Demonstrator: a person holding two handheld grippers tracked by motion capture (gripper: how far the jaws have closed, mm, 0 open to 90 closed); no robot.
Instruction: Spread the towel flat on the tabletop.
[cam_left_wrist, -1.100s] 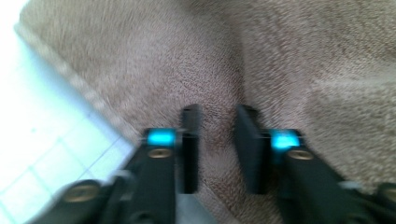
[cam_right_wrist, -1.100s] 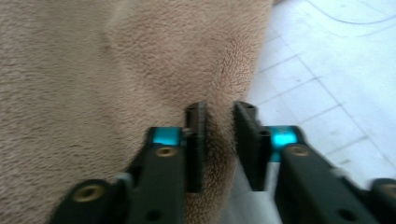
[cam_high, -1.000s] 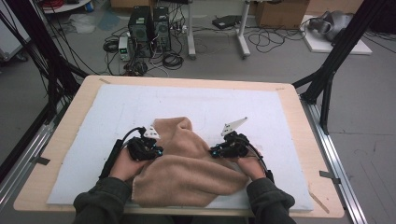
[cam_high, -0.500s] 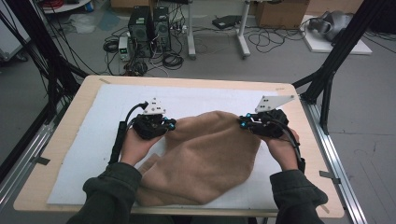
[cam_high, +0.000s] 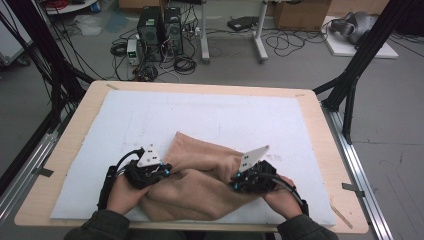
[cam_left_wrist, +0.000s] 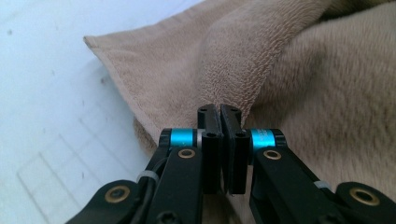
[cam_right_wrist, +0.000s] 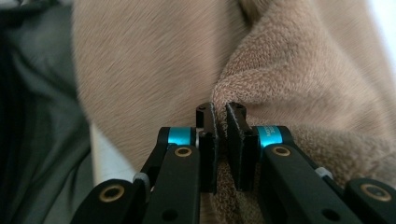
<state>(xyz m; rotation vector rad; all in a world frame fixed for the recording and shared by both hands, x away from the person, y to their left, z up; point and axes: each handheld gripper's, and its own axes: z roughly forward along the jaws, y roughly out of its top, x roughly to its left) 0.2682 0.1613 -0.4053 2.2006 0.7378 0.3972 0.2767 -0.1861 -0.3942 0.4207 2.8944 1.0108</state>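
Tan terry towel (cam_high: 200, 187), bunched and folded over itself, lies at the near edge of the desk (cam_high: 310, 107) on a white mat (cam_high: 225, 115). Left gripper (cam_high: 162, 172) is clamped on a fold of it; right gripper (cam_high: 239, 184) pinches another fold. The towel's underside and the pinched edges are hidden. Blurred grey sleeve (cam_right_wrist: 37, 116) at the right gripper view's left.

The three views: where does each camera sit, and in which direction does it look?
High view: above the near table edge, looking forward and down; both hands, left gripper, right gripper, tan towel.
Left gripper view: on that gripper, looking along its shut jaws at towel.
Right gripper view: likewise, towel.
Shared: all show the towel pinched.
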